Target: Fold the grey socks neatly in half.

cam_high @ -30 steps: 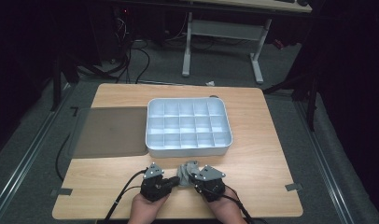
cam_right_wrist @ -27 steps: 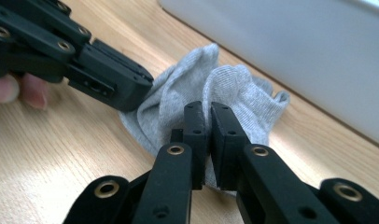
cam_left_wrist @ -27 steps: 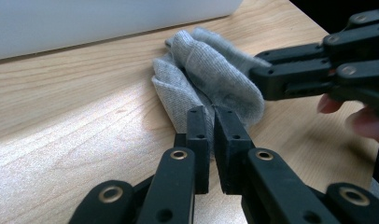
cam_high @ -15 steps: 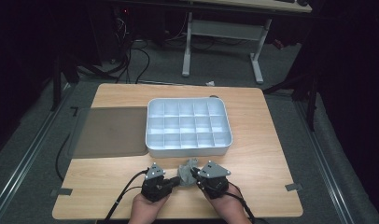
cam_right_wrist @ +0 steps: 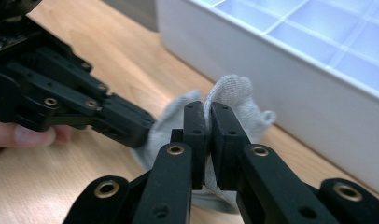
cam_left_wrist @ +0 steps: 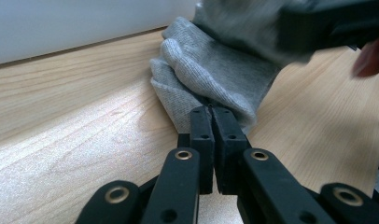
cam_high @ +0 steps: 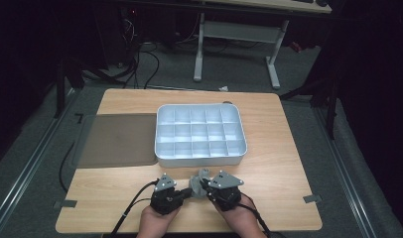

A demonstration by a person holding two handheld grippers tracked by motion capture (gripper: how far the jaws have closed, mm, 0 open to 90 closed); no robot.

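A grey knitted sock (cam_high: 199, 179) lies bunched on the wooden table, just in front of the white compartment tray (cam_high: 199, 159). My left gripper (cam_high: 188, 192) comes at it from the left, and my right gripper (cam_high: 205, 185) from the right. In the left gripper view the jaws (cam_left_wrist: 211, 112) are shut on a fold of the sock (cam_left_wrist: 215, 70). In the right gripper view the jaws (cam_right_wrist: 207, 107) pinch another fold of the sock (cam_right_wrist: 234, 91), with the left gripper (cam_right_wrist: 142, 128) reaching in from the left. Both hands rest near the table's front edge.
The tray's compartments (cam_high: 199, 131) hold nothing I can see; its near wall (cam_right_wrist: 281, 79) stands close behind the sock. A dark mat (cam_high: 117, 140) lies left of the tray. Cables trail from both grippers over the front edge. Another desk's legs (cam_high: 234, 44) stand beyond the table.
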